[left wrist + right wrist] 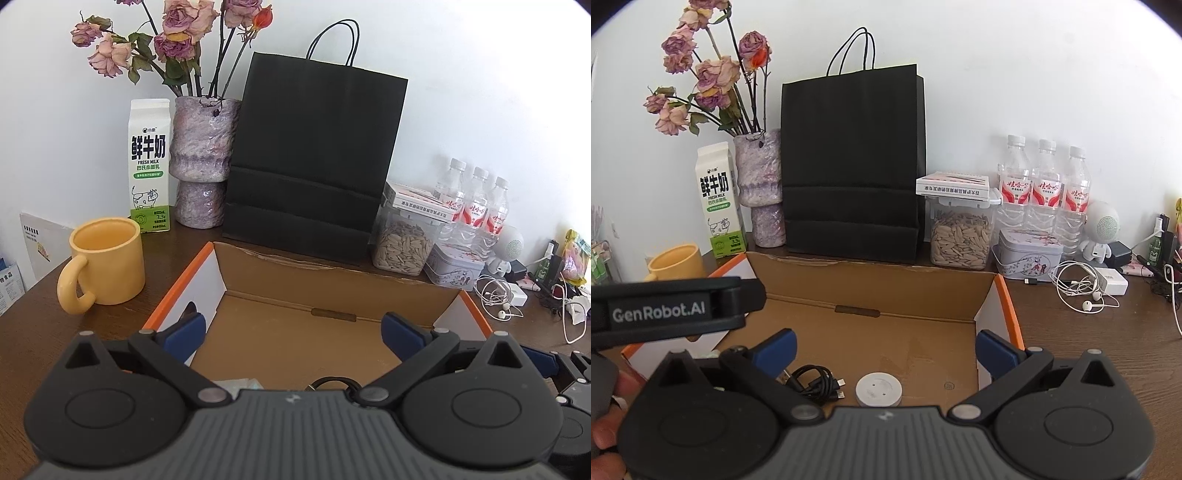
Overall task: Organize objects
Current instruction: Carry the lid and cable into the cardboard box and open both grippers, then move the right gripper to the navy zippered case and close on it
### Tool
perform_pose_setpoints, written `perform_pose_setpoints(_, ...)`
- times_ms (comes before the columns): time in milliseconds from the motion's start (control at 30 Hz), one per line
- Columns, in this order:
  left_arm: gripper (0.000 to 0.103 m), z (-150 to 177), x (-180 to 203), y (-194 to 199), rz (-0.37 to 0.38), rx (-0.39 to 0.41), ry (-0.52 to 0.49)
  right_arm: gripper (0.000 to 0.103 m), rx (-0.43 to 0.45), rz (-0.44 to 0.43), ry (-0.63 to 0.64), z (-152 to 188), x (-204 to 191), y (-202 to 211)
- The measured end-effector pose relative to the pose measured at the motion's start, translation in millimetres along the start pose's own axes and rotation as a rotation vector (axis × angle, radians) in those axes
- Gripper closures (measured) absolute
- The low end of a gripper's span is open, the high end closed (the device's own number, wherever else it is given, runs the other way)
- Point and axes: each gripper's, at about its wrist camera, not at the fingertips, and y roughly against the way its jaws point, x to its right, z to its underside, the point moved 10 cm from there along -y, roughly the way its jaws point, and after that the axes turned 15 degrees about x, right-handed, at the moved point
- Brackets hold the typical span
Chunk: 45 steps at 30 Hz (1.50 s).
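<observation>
An open cardboard box (332,275) with orange edges sits in front of me; it also shows in the right wrist view (871,284). Inside it lie a coiled black cable (816,382) and a round white puck (878,389). My left gripper (293,332) is open and empty above the box; a black loop (334,382) and something pale show just over its body. My right gripper (886,349) is open and empty above the box's front. The left gripper's body (672,306) shows at the left of the right wrist view.
A yellow mug (107,260), milk carton (149,166), vase of dried roses (201,162) and black paper bag (314,162) stand behind the box. At right are a seed jar (960,236), tin (1028,254), three water bottles (1043,192), earphones (1078,291) and a white charger (1113,282).
</observation>
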Motion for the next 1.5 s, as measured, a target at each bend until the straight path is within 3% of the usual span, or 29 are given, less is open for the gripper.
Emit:
perform_pose_setpoints(233,0.000,-4,3,11,0.009,0.021,-0.015,0.000,0.031,0.006,0.013,-7,0,10)
perform_pose_setpoints(600,0.000,-18,3,40,0.035,0.120,-0.018,0.000,0.087,0.006,0.063,-15,-7,35)
perform_pose_setpoints(1233,0.000,23,-19,124,0.077,0.263,-0.011,0.000,0.190,0.002,0.082,18,-13,129)
perform_pose_setpoints(1500,0.000,48,-30,148,0.089,0.256,-0.027,0.000,0.198,0.026,0.074,46,-4,162)
